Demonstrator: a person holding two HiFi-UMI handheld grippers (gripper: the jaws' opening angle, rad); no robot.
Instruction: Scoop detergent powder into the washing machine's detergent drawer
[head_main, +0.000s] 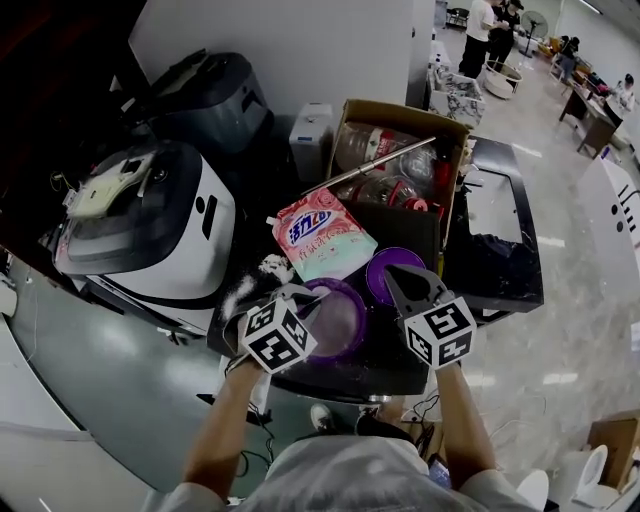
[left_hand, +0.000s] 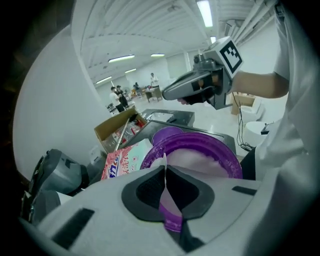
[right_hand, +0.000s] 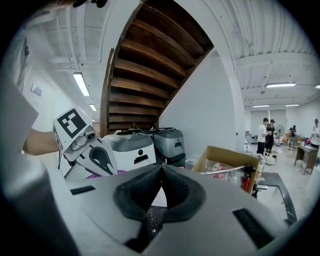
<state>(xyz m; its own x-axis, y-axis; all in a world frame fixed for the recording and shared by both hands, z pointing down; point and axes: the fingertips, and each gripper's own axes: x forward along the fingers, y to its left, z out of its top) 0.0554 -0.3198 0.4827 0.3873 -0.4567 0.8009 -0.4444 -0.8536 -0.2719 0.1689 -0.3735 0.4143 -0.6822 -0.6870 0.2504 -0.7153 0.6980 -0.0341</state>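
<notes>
Where dark surface (head_main: 385, 365) carries task things, white machine (head_main: 160, 230) stands to your left of it. Open cardboard box (head_main: 400, 110) of bottles sits at back. Pink detergent bag (head_main: 322, 235) lies between box and purple tub (head_main: 340, 322), and tub holds pale powder. Your left gripper (left_hand: 166, 172) is clamped on tub's near rim. Your right gripper (right_hand: 161, 172) hovers just right of tub, jaws together, nothing between them.
</notes>
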